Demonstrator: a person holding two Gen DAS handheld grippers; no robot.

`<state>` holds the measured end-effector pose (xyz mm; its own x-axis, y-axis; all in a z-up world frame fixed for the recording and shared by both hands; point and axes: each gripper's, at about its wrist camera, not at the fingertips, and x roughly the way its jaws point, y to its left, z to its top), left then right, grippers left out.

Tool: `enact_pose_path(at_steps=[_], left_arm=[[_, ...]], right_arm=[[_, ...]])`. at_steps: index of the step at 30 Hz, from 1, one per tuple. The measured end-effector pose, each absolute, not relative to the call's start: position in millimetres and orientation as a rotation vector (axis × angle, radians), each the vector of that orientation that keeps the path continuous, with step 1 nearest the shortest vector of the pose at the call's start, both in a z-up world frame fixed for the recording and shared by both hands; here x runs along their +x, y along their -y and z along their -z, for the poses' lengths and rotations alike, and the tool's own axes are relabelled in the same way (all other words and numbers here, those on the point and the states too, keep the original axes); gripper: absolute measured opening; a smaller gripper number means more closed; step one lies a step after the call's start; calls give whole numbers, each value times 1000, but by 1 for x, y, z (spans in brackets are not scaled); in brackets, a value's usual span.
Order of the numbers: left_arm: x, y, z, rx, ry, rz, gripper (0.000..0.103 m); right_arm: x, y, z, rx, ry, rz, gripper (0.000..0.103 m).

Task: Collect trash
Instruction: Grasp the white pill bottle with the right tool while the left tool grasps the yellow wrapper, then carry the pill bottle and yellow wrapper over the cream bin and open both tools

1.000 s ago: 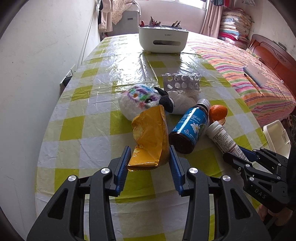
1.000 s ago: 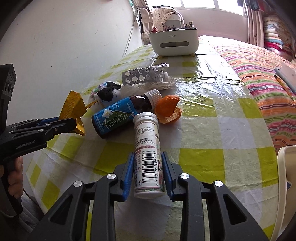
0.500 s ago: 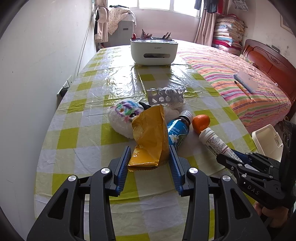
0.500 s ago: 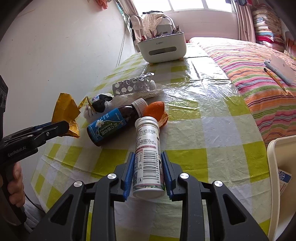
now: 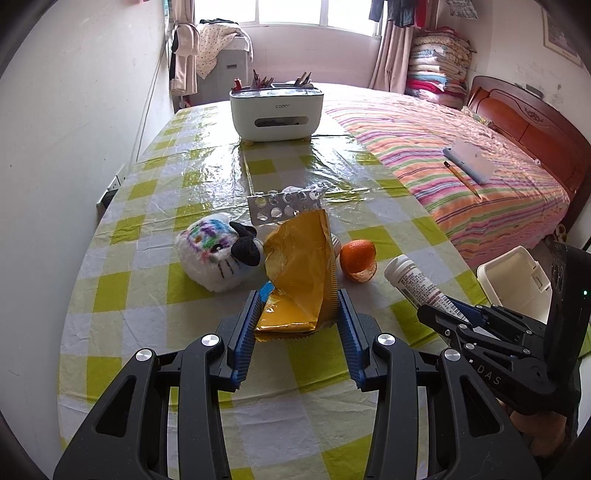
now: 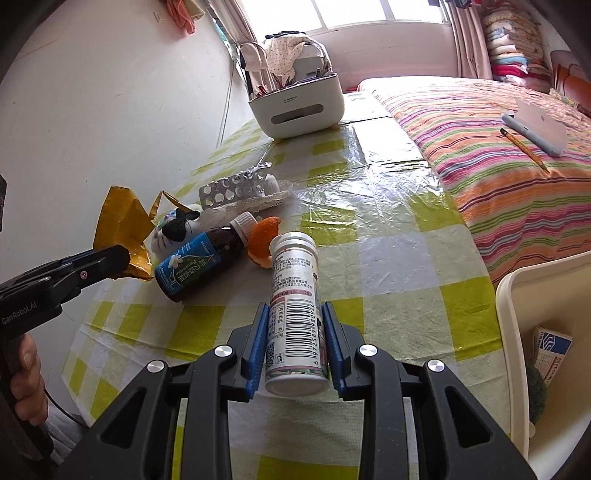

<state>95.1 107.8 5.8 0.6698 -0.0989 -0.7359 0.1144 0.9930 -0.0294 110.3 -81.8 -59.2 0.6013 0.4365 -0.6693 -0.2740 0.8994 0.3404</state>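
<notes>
Your right gripper point(image 6: 293, 345), clamping the white barcoded tube point(image 6: 295, 314) lengthwise, sits nearest the cream plastic bin point(image 6: 517, 332) at right; your left gripper point(image 5: 297, 325) pinches the crumpled gold foil wrapper point(image 5: 301, 273).

Bright daylight pours from the window point(image 5: 288, 13), blown out white; glare streaks the counter point(image 6: 373, 192)'s plastic cover; fisheye edges bend, corners dark.

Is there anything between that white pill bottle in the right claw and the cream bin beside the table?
Nothing visible does. The right gripper holds the white pill bottle above the checked tablecloth; the cream plastic bin stands open at its right, past the table's edge.
</notes>
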Motion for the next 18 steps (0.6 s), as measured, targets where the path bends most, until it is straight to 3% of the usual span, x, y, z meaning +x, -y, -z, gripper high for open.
enact_pose_path(at_steps=[18], left_arm=[[100, -49, -9, 79, -822, 203, 40]], right_arm=[[108, 121, 60, 262, -812, -357, 28]])
